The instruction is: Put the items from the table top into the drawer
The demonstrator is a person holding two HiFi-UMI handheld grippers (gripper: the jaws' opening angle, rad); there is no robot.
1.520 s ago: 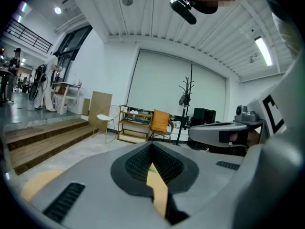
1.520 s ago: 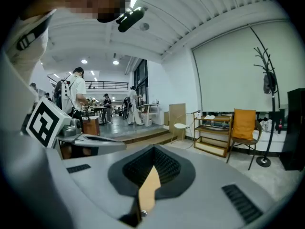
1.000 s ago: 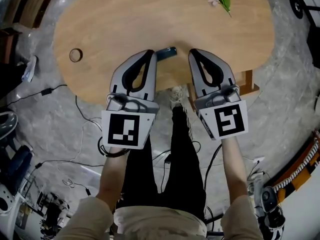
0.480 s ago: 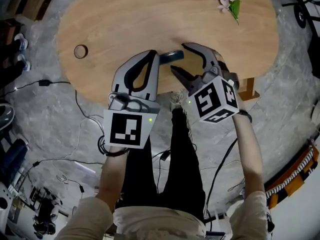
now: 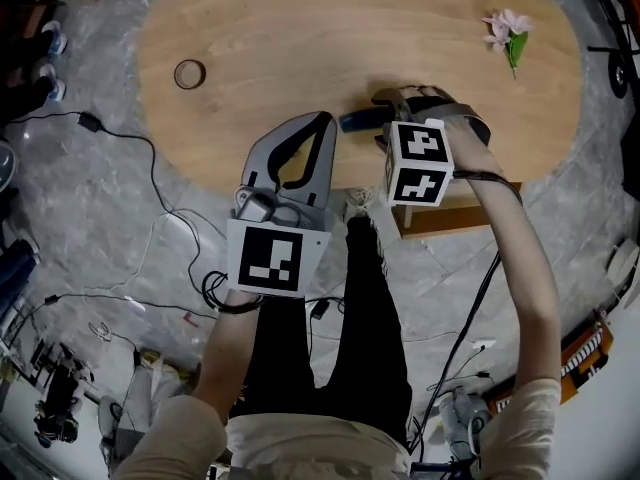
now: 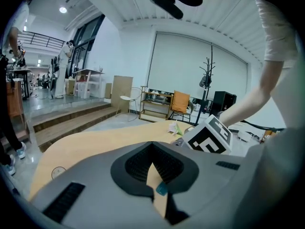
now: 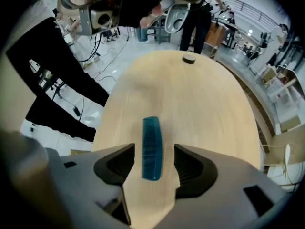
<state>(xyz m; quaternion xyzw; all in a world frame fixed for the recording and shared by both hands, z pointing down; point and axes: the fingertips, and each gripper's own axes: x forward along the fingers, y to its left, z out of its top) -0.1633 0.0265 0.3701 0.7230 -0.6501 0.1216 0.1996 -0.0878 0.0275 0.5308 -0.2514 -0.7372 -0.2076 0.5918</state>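
Observation:
A teal comb [image 7: 152, 148] lies flat on the oval wooden table [image 5: 300, 28] near its front edge; in the head view the comb [image 5: 358, 120] shows just left of my right gripper. My right gripper [image 7: 153, 154] points steeply down over it. Its jaws are opening and straddle the comb's near end without touching it. My left gripper [image 5: 325, 120] hovers at the table's front edge, left of the comb, tips together and empty. A pink flower sprig [image 5: 508, 30] lies at the far right. A small round ring [image 5: 189, 73] sits at the far left.
A wooden drawer-like box [image 5: 450, 216] juts out under the table's front edge at the right. The person's legs stand below the table edge. Cables [image 5: 120, 148] trail over the stone floor at the left.
My right gripper has rolled, tipped downward and sunk over the comb, and its jaws have gone from shut to wide. The left gripper has shifted slightly toward the table.

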